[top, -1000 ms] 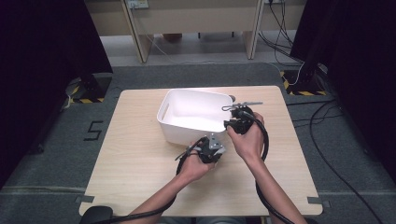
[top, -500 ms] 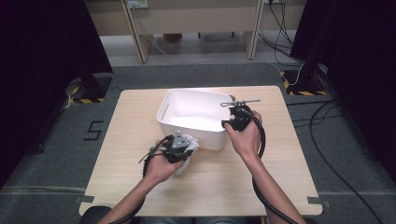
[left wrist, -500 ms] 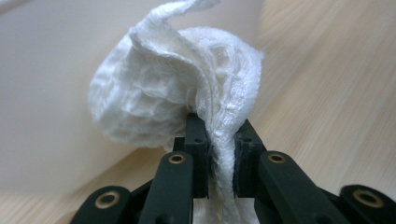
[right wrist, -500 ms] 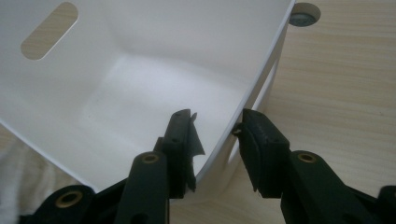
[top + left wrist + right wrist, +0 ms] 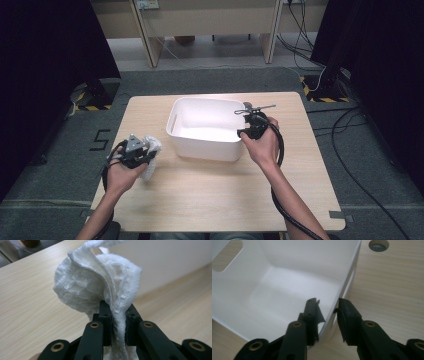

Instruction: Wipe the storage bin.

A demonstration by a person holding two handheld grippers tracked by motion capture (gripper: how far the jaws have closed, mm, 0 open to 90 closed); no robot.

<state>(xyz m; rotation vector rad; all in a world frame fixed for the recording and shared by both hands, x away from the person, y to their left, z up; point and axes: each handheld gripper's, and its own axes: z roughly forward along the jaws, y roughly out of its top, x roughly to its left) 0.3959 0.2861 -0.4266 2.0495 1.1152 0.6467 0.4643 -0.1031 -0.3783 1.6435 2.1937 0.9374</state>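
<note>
Desk (image 5: pixel 210 200): pale wood, white bin (image 5: pixel 207 145) at centre.
Left tongs (image 5: pixel 145 159): clamped on white cloth (image 5: pixel 100 287), just left of the bin.
Right tongs (image 5: pixel 327 315): jaws straddling the bin's right wall, just closing, not yet pressing.

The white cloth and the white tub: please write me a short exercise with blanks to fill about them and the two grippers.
1. The left gripper is shut on a white ____.
2. The cloth is held over the table, to the ____ of the white tub in the high view.
3. The right gripper has one jaw inside and one jaw outside the tub's ____.
4. The tub's inside is ____.

Missing words: cloth; left; wall; empty
</note>
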